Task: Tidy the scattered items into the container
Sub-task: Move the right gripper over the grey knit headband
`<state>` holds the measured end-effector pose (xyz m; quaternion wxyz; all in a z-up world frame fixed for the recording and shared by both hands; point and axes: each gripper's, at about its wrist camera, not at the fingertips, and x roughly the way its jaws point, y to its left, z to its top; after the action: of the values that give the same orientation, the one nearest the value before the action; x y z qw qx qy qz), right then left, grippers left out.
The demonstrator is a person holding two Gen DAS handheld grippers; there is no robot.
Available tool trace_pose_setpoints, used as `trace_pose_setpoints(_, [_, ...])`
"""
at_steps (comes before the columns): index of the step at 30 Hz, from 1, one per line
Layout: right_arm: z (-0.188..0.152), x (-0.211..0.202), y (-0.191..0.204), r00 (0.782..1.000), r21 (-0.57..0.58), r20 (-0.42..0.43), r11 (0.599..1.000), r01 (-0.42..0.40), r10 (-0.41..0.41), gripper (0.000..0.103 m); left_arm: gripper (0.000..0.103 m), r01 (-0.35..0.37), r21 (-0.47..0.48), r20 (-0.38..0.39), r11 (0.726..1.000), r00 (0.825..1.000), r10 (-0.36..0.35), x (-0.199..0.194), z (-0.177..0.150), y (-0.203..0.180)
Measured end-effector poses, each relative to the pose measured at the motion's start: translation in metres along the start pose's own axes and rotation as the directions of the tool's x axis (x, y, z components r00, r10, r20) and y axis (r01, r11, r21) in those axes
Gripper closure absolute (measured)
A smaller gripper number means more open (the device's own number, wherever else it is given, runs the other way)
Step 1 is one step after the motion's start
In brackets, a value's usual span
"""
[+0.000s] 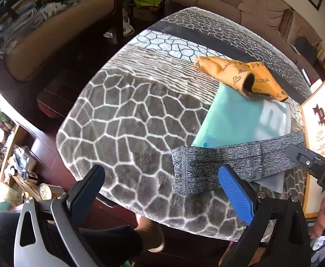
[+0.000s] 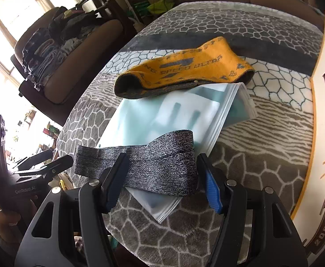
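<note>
Spread right gripper (image 2: pixel 160 178) straddling grey band (image 2: pixel 149 166) near blanket's (image 2: pixel 184 233) front edge; left gripper (image 1: pixel 162 191) spread too. Pickup step. Next: clamp band, carry toward box (image 2: pixel 318 133).

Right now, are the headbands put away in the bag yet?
Not yet. The grey headband and the orange headband both lie on top of the plastic bag, not inside. The right gripper is open around the grey one; the left gripper is open, holding nothing. Both still need packing.
</note>
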<state>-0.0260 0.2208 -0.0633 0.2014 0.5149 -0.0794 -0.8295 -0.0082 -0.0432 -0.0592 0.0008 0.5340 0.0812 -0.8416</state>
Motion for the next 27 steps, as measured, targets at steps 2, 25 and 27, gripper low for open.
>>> trace_pose_setpoints(2, [0.000,0.000,0.000,1.000,0.001,0.001,1.000,0.001,-0.001,0.042,0.001,0.012,-0.015,-0.021,1.000,1.000,-0.013,0.003,0.000,0.002])
trace_pose_setpoints(25, [0.003,-0.009,0.004,0.999,-0.002,0.033,1.000,-0.014,0.014,0.042,0.000,-0.122,0.070,0.223,0.990,0.969,0.103,-0.034,0.008,-0.006])
trace_pose_setpoints(27, [0.003,-0.009,0.004,0.999,-0.008,0.033,1.000,-0.018,0.018,0.042,0.000,-0.084,0.072,0.196,0.994,0.978,0.068,-0.030,0.006,-0.007])
